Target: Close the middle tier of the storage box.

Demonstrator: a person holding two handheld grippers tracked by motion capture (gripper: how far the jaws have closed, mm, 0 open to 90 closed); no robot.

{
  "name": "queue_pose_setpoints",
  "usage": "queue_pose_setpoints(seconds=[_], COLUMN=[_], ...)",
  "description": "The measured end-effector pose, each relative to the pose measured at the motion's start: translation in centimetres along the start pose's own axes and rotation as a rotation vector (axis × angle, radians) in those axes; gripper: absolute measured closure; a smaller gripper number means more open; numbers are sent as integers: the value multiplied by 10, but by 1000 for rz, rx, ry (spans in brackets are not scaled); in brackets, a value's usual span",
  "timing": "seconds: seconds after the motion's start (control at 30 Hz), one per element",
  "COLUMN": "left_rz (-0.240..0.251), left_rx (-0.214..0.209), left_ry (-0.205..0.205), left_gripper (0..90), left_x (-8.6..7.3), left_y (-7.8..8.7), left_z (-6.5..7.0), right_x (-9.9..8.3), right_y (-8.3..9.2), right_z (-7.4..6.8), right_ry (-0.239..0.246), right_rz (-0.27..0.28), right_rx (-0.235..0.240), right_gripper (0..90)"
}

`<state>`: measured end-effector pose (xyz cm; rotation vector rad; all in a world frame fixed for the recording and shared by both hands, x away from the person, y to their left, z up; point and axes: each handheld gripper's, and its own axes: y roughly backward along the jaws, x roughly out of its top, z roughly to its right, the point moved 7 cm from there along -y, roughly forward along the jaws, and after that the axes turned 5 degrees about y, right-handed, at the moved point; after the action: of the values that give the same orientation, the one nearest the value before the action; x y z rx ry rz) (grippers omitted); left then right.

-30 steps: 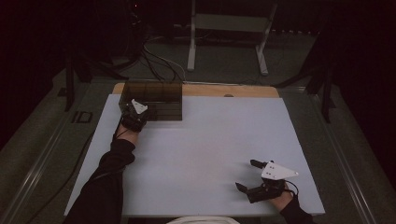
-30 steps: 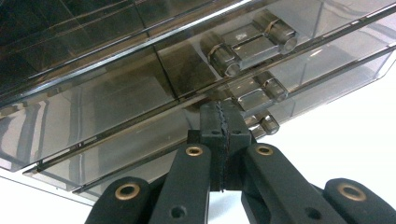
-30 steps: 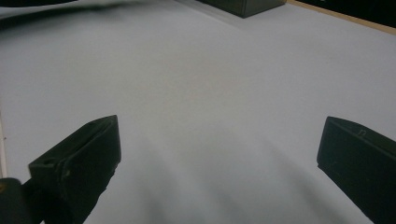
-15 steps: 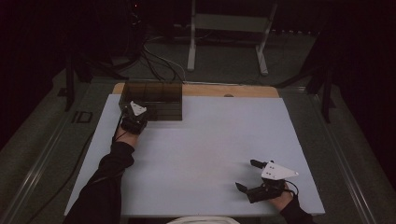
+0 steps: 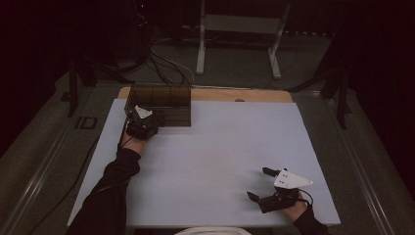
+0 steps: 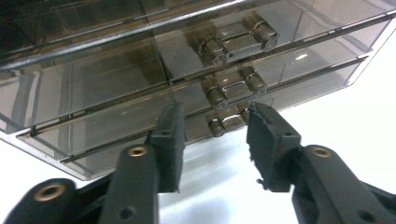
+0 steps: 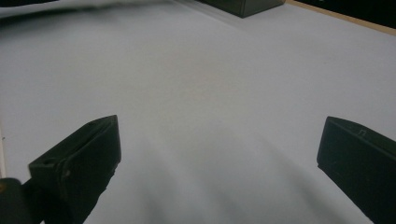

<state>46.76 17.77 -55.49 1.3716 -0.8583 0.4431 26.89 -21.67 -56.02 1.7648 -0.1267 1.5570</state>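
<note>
A smoky translucent plastic drawer cabinet with shiny metal handles stands at the far left of the smooth white table. The left tongs have just been opening; the lowest handle sits just beyond their gap, untouched. The right tongs gape wide over bare table, well apart.

Left hand-held gripper jaws newly parted (bottom drawer handle between, untouched).

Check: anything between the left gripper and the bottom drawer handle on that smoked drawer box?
Nothing visible. The left gripper has just been opening; its jaws stand apart right before the bottom drawer handle of the drawer box, with just bare white table below.
</note>
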Motion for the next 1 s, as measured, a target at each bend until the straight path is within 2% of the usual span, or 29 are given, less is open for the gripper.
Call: queue_pose_setpoints(seconds=[0.2,0.23,0.27,0.3,0.37,0.4,0.5,0.57,0.73,0.83,0.9,1.0], left_rz=[-22,-26,-28,-34,-61,-70,-114,-127,-111,-145,-159,-175], left_rx=[-15,-13,6,14,11,8,-50,-76,-111,-181,-206,-271], left_ry=[-1,-2,-4,-5,-2,-1,2,-12,-43,-87,-120,-124], left_gripper=[439,404,360,290,194,185,70,28,12,12,9,9], left_x=[-2,-2,-2,-2,-4,-5,-9,-10,-7,-6,-5,-3], left_y=[-1,-1,-2,-2,-4,-5,-8,-8,-6,-4,-3,-1], left_z=[3,4,4,4,5,6,10,12,17,24,29,34], right_x=[0,0,0,0,0,0,0,0,0,1,0,0], right_y=[0,0,0,0,-1,-1,-1,-2,-2,-2,-2,-2], right_z=[0,0,0,0,0,0,1,1,1,2,1,0], right_ry=[-1,-2,-2,-1,-1,-1,-1,-3,-1,-2,-1,0], right_rz=[0,0,0,0,0,-1,-2,0,-2,3,-3,0], right_rx=[0,0,0,-1,-1,-1,-2,-1,4,2,3,3], right_gripper=[0,0,0,0,0,0,0,0,0,0,0,0])
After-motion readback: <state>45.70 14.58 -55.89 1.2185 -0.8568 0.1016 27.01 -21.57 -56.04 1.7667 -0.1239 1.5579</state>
